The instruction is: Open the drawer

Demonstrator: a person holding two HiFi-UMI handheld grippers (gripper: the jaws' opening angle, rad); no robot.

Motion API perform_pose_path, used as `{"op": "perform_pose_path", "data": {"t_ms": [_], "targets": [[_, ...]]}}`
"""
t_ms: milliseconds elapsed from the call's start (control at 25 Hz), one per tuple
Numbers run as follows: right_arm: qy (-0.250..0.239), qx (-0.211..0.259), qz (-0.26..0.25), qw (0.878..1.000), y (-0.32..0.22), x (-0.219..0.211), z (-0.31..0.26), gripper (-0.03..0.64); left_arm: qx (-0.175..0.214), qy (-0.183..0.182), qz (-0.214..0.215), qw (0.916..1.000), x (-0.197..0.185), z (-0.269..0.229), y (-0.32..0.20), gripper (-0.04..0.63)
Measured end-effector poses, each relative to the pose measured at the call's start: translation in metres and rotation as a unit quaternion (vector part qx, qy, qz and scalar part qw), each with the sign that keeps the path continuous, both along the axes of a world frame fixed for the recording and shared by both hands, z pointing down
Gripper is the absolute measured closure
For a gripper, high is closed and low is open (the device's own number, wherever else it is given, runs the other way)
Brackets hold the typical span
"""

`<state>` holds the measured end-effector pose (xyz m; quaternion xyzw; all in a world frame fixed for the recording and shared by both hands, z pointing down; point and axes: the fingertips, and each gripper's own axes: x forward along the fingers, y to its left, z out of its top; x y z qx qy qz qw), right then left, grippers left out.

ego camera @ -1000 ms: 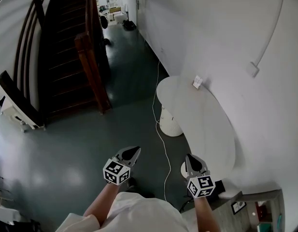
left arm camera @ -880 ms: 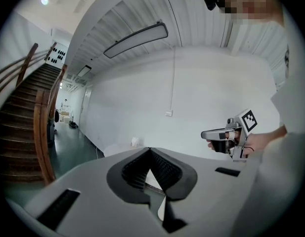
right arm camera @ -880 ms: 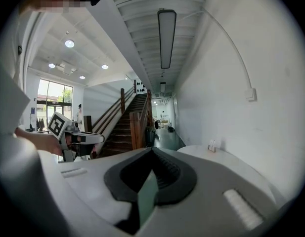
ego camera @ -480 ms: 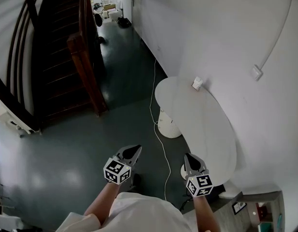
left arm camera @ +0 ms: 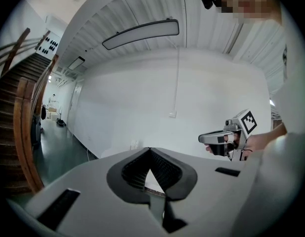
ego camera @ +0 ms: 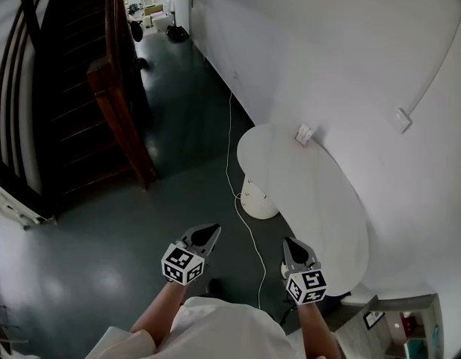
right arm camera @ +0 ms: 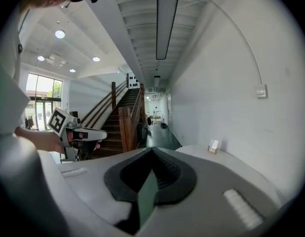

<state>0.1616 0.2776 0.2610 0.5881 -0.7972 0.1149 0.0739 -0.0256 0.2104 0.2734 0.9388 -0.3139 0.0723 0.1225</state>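
Dark floor (ego camera: 103, 253) | left gripper (ego camera: 211, 230); right gripper (ego camera: 288, 241) | jaws together; pointing ahead

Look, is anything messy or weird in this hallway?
A white cable snakes loose over the dark floor, past the pedestal of the white oval table, toward the person's feet. Someone could trip on it. Nothing looks spilled or broken.

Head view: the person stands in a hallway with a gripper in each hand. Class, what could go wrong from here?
1. The white cable lies loose on the dark floor and runs toward the person's feet, so a foot could catch on it.
2. The right gripper appears close beside the edge of the white table. A swing to that side might knock the table or the small card standing on it.
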Motion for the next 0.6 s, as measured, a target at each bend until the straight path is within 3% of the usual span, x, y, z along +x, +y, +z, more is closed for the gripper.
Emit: {"op": "perform_pose_path", "data": {"t_ms": [600], "targets": [[0.008, -0.022, 0.038, 0.999, -0.084, -0.020, 0.011, 0.606, -0.007, -0.003, 0.030, 0.9995, -0.024, 0.011, -0.093, 0.589]]}}
